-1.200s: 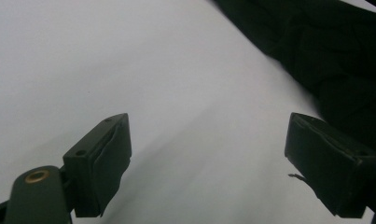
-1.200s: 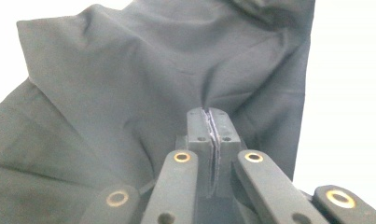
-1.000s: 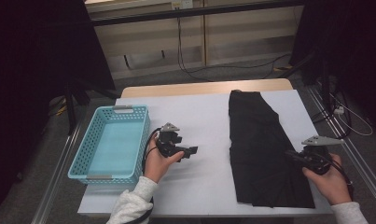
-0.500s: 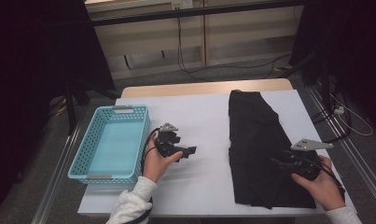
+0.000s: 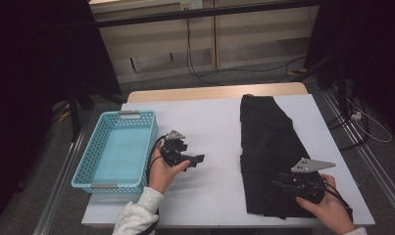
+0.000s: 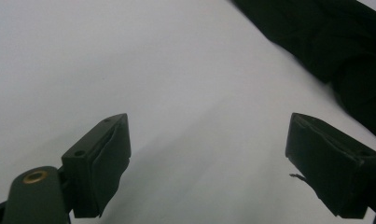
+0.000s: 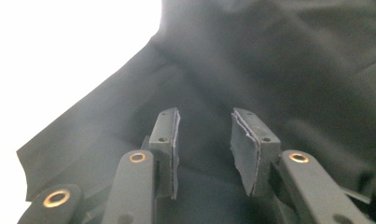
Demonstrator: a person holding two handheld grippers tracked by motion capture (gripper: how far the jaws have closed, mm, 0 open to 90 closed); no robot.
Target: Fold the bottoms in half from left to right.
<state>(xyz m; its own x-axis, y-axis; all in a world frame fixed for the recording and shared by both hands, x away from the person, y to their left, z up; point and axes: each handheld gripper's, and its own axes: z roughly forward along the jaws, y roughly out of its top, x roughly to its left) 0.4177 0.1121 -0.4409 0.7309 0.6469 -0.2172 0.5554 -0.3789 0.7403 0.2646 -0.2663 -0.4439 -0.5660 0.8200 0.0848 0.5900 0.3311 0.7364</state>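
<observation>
A black garment lies lengthwise on the right half of the white table. My right gripper, held in a hand at the near right, hovers over the garment's near end. In the right gripper view its jaws stand a narrow gap apart above the dark cloth, with nothing between them. My left gripper rests mid-table in the other hand, pointing right toward the garment. Its jaws are spread wide over bare table, and the garment's edge shows at the upper right.
A light blue plastic basket stands at the table's left side, empty inside. Bare white tabletop lies between the basket and the garment. Cables run over the floor beyond the table, and a metal rail flanks its right edge.
The right hand has carried its gripper leftward from the garment's right edge to above its near end. The left gripper has stayed put.
</observation>
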